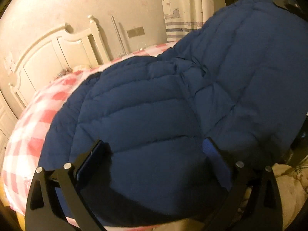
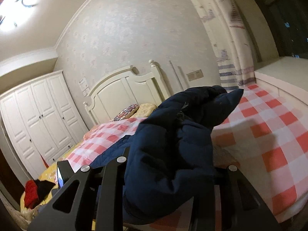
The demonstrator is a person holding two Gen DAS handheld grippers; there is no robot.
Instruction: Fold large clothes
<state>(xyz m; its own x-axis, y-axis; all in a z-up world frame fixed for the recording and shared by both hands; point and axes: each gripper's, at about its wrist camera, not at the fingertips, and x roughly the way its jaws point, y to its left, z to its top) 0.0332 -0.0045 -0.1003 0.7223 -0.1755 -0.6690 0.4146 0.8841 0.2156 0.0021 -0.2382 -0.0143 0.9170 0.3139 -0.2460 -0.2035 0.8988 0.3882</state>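
A large dark blue quilted down jacket (image 1: 173, 100) lies on the bed with the red and white checked cover (image 1: 38, 119). My left gripper (image 1: 156, 146) is open, its fingers (image 1: 92, 157) wide apart and resting on the jacket's near end. The right side of the jacket is lifted up toward the top right, where my right gripper (image 1: 284, 2) shows holding it. In the right wrist view my right gripper (image 2: 169, 163) is shut on a bunched fold of the jacket (image 2: 173, 138), raised above the checked cover (image 2: 269, 134).
A cream headboard (image 2: 125, 92) and pillows (image 2: 134, 109) stand at the bed's head. A white wardrobe (image 2: 38, 119) is at the left, curtains (image 2: 231, 57) and a ledge (image 2: 284, 73) at the right. Red and black clothes (image 2: 36, 190) lie on a yellow sheet at the bed's left corner.
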